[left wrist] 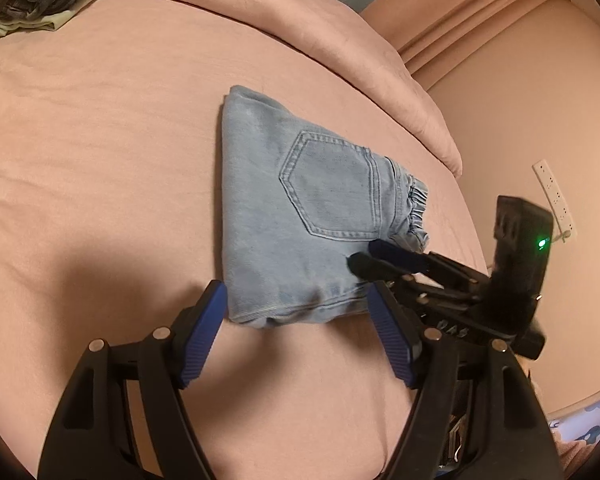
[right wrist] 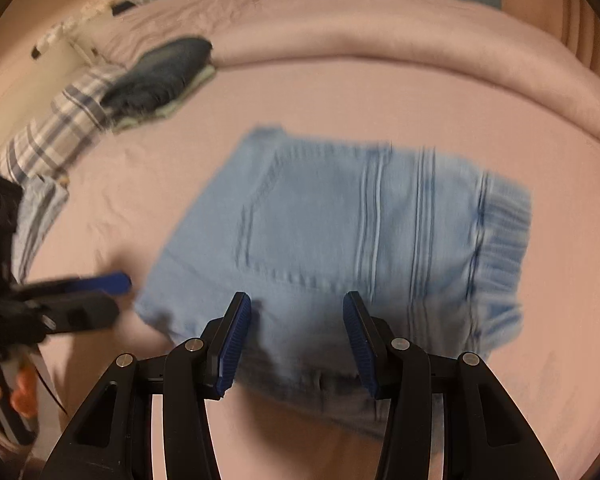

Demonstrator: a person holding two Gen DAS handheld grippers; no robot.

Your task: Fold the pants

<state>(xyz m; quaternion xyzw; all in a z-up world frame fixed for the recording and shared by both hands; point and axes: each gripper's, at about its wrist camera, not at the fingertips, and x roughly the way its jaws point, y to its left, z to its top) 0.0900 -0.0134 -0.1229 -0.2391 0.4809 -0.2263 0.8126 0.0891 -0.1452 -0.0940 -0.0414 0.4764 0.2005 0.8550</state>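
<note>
A pair of light-blue jeans (left wrist: 308, 208) lies folded into a compact packet on the pink bed sheet (left wrist: 100, 160), back pocket up and elastic waistband to the right. My left gripper (left wrist: 296, 292) is open, and the packet's near edge lies between its blue pads without being pressed. My right gripper (left wrist: 364, 255) reaches in from the right over the jeans' near right part. In the blurred right wrist view the jeans (right wrist: 340, 220) fill the middle. There my right gripper (right wrist: 296, 312) stands open above their near edge with nothing clamped. My left gripper (right wrist: 108, 296) shows at the left, a hand (right wrist: 20, 396) behind it.
A thick pink duvet (left wrist: 300, 20) is bunched along the far side of the bed. A dark garment on pale green cloth (right wrist: 160, 76) lies at the far left, beside plaid fabric (right wrist: 60, 132). A power strip (left wrist: 554, 200) hangs on the wall past the bed's right edge.
</note>
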